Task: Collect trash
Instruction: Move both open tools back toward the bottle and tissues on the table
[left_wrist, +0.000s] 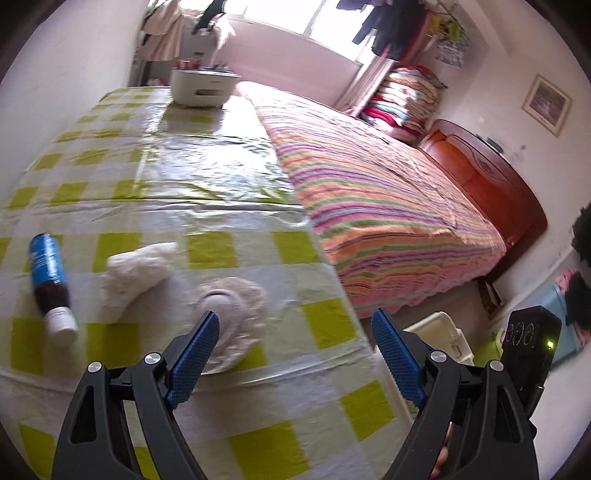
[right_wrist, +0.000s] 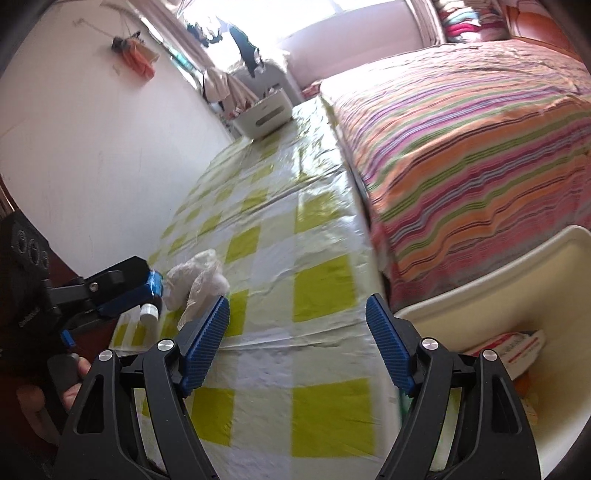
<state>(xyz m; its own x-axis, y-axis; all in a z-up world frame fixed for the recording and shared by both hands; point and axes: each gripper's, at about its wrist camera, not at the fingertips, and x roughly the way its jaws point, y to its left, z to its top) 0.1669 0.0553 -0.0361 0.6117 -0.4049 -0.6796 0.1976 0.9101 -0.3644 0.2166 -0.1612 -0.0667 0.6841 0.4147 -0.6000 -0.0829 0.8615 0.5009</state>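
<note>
Jaws of both tools stood wide and held nothing: we logged the left gripper (left_wrist: 291, 325) over the near table edge, its ribbed blue pads (left_wrist: 195, 354) flanking a crumpled white paper cup (left_wrist: 231, 317) without touching it, and the right gripper (right_wrist: 297, 321) over the same tablecloth (right_wrist: 269, 266), a glossy, wrinkled plastic sheet checked in lime and white. Item one, a cream plastic waste bin (right_wrist: 480, 284) with a smooth rounded rim, stood on the floor between table and bed; in it we saw a flat white packet with red print (right_wrist: 511, 347), and other contents were too blurred for us to tell. Item two, a white oval tub (left_wrist: 201, 86) with a slotted handle, stood at the far end of the table with small items inside that we could not identify. Trash on the table: the cup, a crumpled white tissue wad (left_wrist: 135, 275) just beside it, and a cylindrical blue-and-dark bottle with a white cap (left_wrist: 51, 284) lying on its side near the wad. Beside the table we noted a bed with a striped woven cover (left_wrist: 388, 199).
</note>
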